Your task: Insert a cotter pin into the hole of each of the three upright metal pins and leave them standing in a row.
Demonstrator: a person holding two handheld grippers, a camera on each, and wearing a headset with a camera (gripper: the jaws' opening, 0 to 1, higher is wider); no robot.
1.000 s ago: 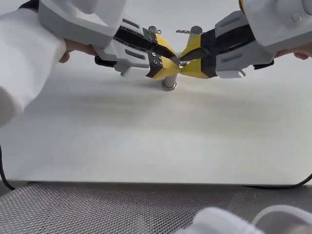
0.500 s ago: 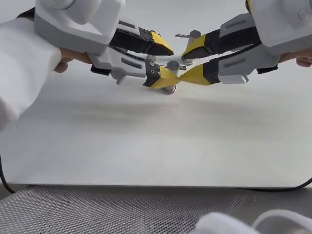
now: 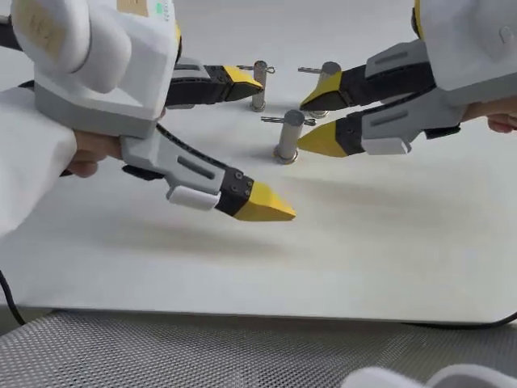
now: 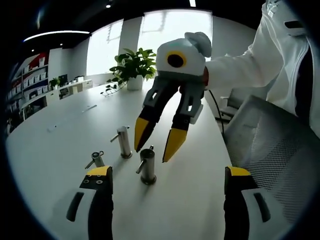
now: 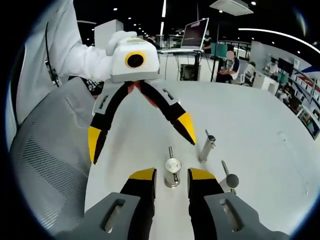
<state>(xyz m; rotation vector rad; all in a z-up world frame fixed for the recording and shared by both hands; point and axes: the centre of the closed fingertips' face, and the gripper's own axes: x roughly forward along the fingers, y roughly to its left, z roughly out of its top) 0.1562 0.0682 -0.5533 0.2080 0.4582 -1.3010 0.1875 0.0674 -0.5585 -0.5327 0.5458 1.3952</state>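
Three upright metal pins stand on the white table: a near one [image 3: 285, 141], a far left one [image 3: 258, 86] and a far right one [image 3: 328, 79]. A cotter pin [image 3: 279, 120] sticks sideways through the near pin's top, and the other two also carry one. My left gripper [image 3: 266, 148] is open wide, with one jaw by the far left pin and the other low in front of the near pin. My right gripper [image 3: 308, 123] is open just right of the near pin [image 5: 172, 173], which stands close before its fingertips. Both grippers hold nothing.
The white table [image 3: 363, 242] runs bare toward me, ending at a front edge with grey mesh [image 3: 161, 356] below. A dark cable [image 3: 5, 295] hangs at the left edge. A potted plant [image 4: 131, 65] stands at the table's far end.
Both grippers were shut together at the near pin's top, then opened. The left one has drawn back toward me and spread wide. The near pin stands free with its cotter pin in.
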